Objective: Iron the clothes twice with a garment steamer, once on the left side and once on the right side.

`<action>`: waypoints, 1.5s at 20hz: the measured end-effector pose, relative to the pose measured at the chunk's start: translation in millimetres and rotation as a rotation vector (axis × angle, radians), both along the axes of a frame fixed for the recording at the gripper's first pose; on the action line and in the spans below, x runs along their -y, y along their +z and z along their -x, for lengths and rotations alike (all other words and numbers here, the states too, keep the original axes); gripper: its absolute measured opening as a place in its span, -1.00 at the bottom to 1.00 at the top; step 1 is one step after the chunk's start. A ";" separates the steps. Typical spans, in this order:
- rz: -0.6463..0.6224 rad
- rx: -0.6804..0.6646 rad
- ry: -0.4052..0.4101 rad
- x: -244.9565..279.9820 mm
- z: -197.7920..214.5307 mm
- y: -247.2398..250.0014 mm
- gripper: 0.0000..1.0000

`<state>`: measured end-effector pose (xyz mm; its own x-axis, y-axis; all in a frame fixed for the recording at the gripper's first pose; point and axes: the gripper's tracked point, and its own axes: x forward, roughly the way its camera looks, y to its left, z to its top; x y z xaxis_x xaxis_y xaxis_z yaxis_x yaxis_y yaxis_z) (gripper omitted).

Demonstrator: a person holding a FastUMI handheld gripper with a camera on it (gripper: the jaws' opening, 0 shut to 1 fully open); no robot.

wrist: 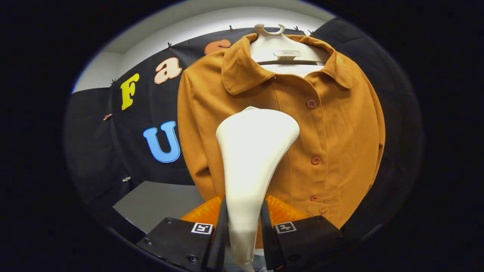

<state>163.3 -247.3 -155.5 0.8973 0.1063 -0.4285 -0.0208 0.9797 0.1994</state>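
Gripper view: my gripper [244, 223] pinching white cone-shaped plastic garment steamer [253, 151] by narrow handle. Its head near chest of hanging mustard-orange buttoned jacket [332, 151], contact unclear. Risks: smooth handle twisting in fingers; head snagging red-brown buttons [315, 160]; jacket swinging on white hanger [281, 49].

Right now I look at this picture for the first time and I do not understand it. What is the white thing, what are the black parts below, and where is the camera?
The camera rides on a hand-held gripper and looks forward along its two black fingers. A person carries this tool; there is no robot arm. The fingers press on the narrow handle of a white garment steamer, one on each side, so it is held. Its wide head points up at an orange-brown jacket, which hangs buttoned on a white hanger in front of the black cloth wall. The steamer head sits over the jacket's front, beside the row of buttons.
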 end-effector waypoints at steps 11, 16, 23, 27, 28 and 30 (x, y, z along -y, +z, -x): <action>-0.090 -0.165 0.030 21.4 5.6 -79.2 -0.11; -0.116 -0.234 0.015 26.2 16.4 -109.6 -0.10; -0.130 -0.356 -0.001 26.3 35.0 -158.9 -0.11; -0.143 -0.406 -0.010 25.4 45.6 -177.4 -0.10; -0.145 -0.416 -0.010 24.6 47.7 -181.5 -0.10; -0.144 -0.433 -0.013 23.7 52.4 -188.5 -0.10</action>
